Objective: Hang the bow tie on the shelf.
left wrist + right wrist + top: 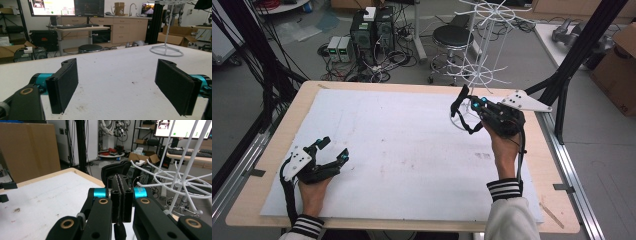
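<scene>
My right gripper [460,102] pinched closed, empty, beside white wire rack [482,50]; left gripper [333,149] wide open over table [412,145].

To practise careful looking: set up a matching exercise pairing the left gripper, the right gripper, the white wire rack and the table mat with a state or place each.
Things:
1. left gripper
2. right gripper
3. rack
4. mat

States or places:
A. stands at the table's far right
B. jaws closed
C. covers the tabletop
D. jaws wide apart

Pairs: 1-D, 2-B, 3-A, 4-C
</scene>
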### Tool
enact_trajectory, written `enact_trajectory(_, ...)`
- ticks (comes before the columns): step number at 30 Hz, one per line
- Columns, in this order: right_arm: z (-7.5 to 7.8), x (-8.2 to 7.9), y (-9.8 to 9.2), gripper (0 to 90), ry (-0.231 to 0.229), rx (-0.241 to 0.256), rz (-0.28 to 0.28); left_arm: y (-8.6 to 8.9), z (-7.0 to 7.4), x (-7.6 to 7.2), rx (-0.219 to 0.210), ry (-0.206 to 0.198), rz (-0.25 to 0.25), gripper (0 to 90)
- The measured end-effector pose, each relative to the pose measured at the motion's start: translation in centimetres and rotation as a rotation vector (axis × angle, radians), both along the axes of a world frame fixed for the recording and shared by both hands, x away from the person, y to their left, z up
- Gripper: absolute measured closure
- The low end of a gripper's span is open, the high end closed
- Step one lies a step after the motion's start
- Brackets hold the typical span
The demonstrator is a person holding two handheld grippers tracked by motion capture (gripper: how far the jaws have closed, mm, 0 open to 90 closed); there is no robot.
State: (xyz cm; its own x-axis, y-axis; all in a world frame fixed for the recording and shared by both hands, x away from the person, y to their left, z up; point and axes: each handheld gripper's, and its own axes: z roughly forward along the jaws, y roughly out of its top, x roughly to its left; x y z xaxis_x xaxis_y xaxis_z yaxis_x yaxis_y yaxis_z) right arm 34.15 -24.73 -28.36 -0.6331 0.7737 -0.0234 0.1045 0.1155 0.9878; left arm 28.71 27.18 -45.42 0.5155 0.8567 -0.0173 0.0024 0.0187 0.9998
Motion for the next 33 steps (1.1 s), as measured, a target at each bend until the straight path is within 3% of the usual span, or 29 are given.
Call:
enact_trajectory(14, 0.9, 2.7, 0.6, 89.6, 0.009, -0.008, -0.049, 0.0, 0.0, 0.0, 0.001, 0.000, -0.001, 19.0)
enact_trajectory(23, 1.5, 4.6, 0.9, 89.6, 0.014, -0.050, -0.106, 0.0, 0.0, 0.0, -0.001, 0.000, -0.001, 19.0)
enact_trajectory(33, 0.9, 6.4, 0.1, 89.5, 0.062, -0.068, -0.164, 0.1, 0.0, 0.0, -0.001, 0.002, -0.001, 18.9)
